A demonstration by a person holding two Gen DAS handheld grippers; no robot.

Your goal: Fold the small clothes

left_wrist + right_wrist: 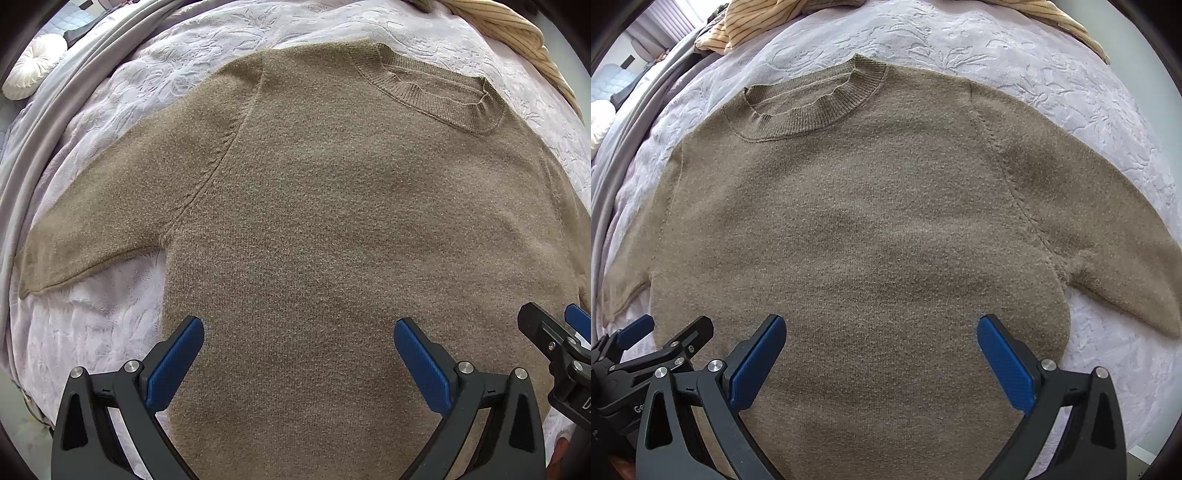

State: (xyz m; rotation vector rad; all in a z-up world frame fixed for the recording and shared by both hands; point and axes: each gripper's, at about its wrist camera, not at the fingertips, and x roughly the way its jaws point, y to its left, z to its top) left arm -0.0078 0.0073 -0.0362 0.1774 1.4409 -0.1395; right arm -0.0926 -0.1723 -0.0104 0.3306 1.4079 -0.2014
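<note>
Knit brown sweater (pixel 332 229) flat on bedspread (pixel 155 88) | left hand-held gripper (pixel 299 354) wide open, empty | right hand-held gripper (pixel 881 350) same

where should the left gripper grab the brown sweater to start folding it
Probably the sweater's left sleeve near its cuff, approached from the outer left side. It lies flat and spread away from the body, so its free end can swing across.

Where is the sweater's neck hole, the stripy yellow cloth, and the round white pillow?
sweater's neck hole (pixel 809 107), right wrist view, on the ribbed collar band.
stripy yellow cloth (pixel 757 22), right wrist view, on its bunched folds behind the sweater.
round white pillow (pixel 35 64), left wrist view, on its pleated top.
</note>
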